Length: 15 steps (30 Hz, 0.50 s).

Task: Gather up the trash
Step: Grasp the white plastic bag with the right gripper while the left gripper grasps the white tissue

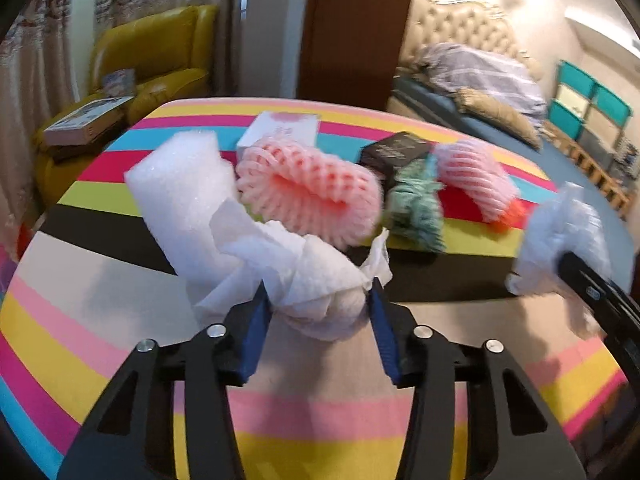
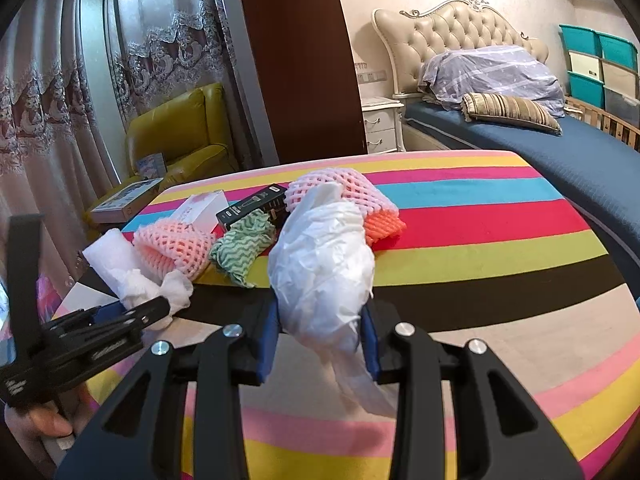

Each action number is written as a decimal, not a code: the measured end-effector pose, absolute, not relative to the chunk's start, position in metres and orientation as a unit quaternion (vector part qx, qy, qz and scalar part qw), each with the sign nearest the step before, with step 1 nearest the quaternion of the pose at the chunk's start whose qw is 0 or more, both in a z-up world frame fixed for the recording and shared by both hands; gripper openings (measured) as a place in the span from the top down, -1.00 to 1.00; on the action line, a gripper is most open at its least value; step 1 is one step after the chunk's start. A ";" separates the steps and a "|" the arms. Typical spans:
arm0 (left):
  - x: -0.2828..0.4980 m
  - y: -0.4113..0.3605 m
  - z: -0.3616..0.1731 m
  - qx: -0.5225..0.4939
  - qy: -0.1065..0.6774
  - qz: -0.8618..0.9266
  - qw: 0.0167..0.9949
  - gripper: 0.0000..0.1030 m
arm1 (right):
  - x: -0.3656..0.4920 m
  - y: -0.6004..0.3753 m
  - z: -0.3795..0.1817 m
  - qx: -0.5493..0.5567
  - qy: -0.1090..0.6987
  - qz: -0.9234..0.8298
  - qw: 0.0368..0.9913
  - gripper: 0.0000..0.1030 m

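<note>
Between my left gripper's (image 1: 318,308) pads: crumpled paper towel (image 1: 312,280), clamped; right gripper (image 2: 320,336) was clamped on plastic wrap (image 2: 324,264).
Both handled light, soft, squashy; I judged mid-wad safest, loose tails tear.

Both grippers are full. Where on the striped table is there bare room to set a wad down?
Free: the striped table's whole stretch toward the bed, past the pink foam net, and the near stripes below both grippers. Crowded: the far corner by the yellow armchair, with foam nets, green cloth and boxes.
</note>
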State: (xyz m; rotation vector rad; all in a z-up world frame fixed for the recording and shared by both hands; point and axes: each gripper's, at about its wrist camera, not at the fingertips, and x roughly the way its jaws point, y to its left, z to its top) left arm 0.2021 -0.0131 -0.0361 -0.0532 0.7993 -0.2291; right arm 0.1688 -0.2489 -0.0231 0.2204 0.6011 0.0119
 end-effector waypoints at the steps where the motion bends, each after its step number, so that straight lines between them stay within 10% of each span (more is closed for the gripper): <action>1: 0.195 -0.011 -0.034 -0.024 0.382 -0.115 0.917 0.16 | 0.169 -0.250 -0.024 0.110 0.296 0.006 0.949 0.33; 15: 0.137 0.068 -0.024 -0.009 0.315 -0.061 0.947 0.16 | 0.170 -0.249 -0.026 0.106 0.299 0.005 0.948 0.33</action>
